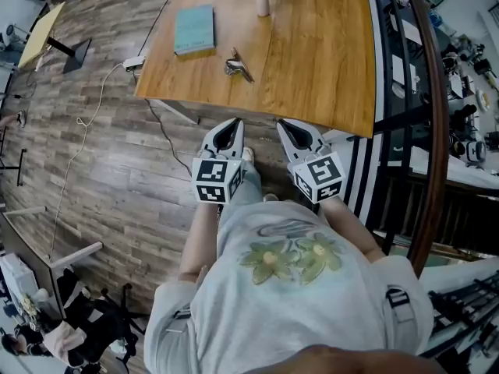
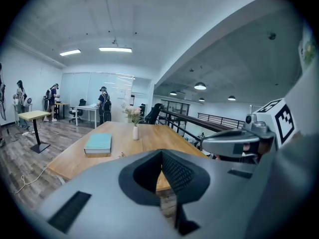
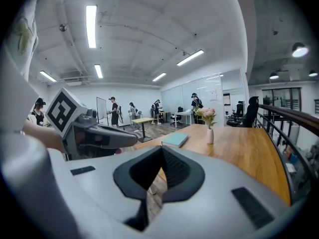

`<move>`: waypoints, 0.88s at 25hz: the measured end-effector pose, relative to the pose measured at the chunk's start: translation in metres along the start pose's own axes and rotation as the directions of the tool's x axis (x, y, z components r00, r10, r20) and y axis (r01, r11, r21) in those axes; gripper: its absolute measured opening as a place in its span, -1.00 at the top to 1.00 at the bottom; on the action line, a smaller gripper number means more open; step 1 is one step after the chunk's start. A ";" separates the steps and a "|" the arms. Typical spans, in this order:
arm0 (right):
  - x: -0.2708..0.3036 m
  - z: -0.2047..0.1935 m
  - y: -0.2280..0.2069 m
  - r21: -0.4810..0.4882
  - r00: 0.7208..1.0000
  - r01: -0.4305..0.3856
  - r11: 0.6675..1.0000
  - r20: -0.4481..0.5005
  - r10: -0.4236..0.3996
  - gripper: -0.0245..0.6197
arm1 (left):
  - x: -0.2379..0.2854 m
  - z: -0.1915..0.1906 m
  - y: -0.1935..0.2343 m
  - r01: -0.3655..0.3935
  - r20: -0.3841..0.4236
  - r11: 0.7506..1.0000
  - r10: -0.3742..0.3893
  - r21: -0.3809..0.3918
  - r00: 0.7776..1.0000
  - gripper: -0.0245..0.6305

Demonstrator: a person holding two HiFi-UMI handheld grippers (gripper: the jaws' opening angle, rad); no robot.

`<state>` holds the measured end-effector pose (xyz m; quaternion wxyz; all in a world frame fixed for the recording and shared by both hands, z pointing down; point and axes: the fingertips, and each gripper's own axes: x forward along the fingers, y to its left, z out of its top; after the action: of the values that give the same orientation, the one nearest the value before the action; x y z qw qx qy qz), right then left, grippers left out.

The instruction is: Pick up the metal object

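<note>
Head view: person stands back from the light-brown wooden counter (image 1: 327, 45), both grippers held close to the torso and pointed toward it. The small shiny metal object (image 1: 238, 67) lies on the counter nr the front edge, approx mid-width, well apart from both grippers and untouched.

Left gripper (image 1: 232, 127): jaws closed tip to tip, nothing btwn them. Its own view (image 2: 162, 154) shows the black pads meeting, w/ only counter edge and wood-plank floor (image 1: 117, 162) beyond.

Right gripper (image 1: 288, 128): same, jaws together and empty. Its view (image 3: 162, 152) shows the pads meeting at the tip. The two grippers sit side by side, just beside each other, marker cubes facing up.

Other items on the counter:
- Flat teal rectangular book (image 1: 194, 29) lies left of the metal object and further back; also seen in both gripper views (image 2: 98, 143) (image 3: 174, 140).
- Small white vase w/ flowers (image 1: 263, 2) stands upright behind the metal object, nr the far side (image 2: 135, 132) (image 3: 210, 135).

A dark curved handrail (image 1: 437, 92) runs along the counter's right side.
</note>
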<state>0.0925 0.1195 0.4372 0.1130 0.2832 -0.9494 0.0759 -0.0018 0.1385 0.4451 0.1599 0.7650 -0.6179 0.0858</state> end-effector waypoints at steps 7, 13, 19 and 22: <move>0.038 0.026 -0.034 0.023 1.000 0.019 1.000 -0.019 -0.019 0.90 | 0.042 0.022 0.027 0.026 -0.046 0.999 -0.027 -0.033 0.999 0.88; 0.064 0.035 -0.050 0.049 0.998 0.055 0.997 -0.026 -0.054 0.90 | 0.066 0.036 0.047 0.063 -0.065 0.998 -0.064 -0.005 0.996 0.88; 0.091 0.031 -0.062 0.057 0.996 0.090 0.994 -0.032 -0.088 0.90 | 0.092 0.037 0.071 0.089 -0.080 0.996 -0.086 0.025 0.993 0.88; 0.107 0.036 -0.072 0.063 0.993 0.114 0.991 -0.034 -0.112 0.90 | 0.108 0.043 0.086 0.107 -0.088 0.993 -0.104 0.041 0.991 0.87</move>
<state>0.0387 -0.0030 0.4363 0.1220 0.3388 -0.9270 0.1045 -0.0646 0.0081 0.4521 0.1730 0.7957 -0.5670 0.1242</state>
